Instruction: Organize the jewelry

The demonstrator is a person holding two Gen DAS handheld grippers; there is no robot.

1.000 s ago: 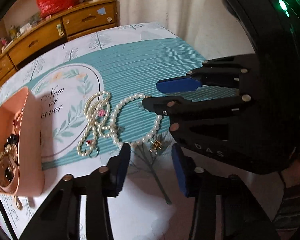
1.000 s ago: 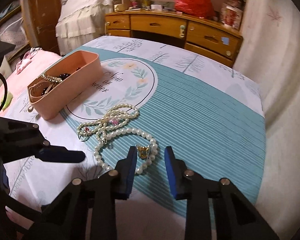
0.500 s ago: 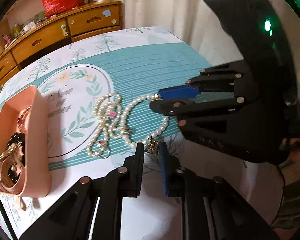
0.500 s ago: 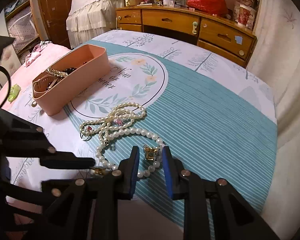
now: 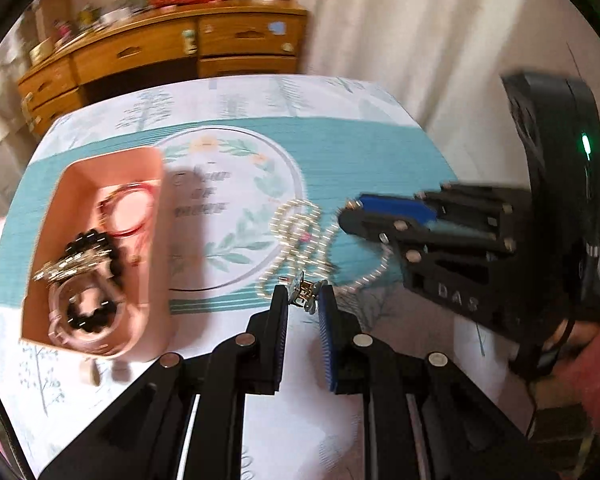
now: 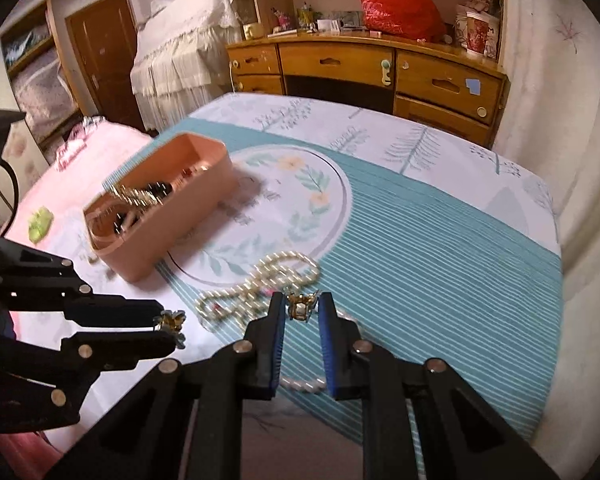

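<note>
My left gripper (image 5: 303,302) is shut on a small gold earring (image 5: 305,295) and holds it above the table; it also shows in the right wrist view (image 6: 171,322). My right gripper (image 6: 300,308) is shut on a second gold earring (image 6: 299,307). A tangle of pearl necklaces (image 6: 260,284) lies on the teal cloth just beyond both grippers, also in the left wrist view (image 5: 300,236). A pink tray (image 5: 96,184) holding bracelets and beads stands to the left, also in the right wrist view (image 6: 204,184).
The table carries a teal and white cloth (image 6: 440,248) with a round leaf print. A wooden dresser (image 6: 364,68) with a red bag stands behind it. A curtain hangs on the right. A pink bed (image 6: 60,176) lies to the left.
Both grippers closed on an earring each and lifted them off the cloth. The left gripper swung left towards the pink tray.
</note>
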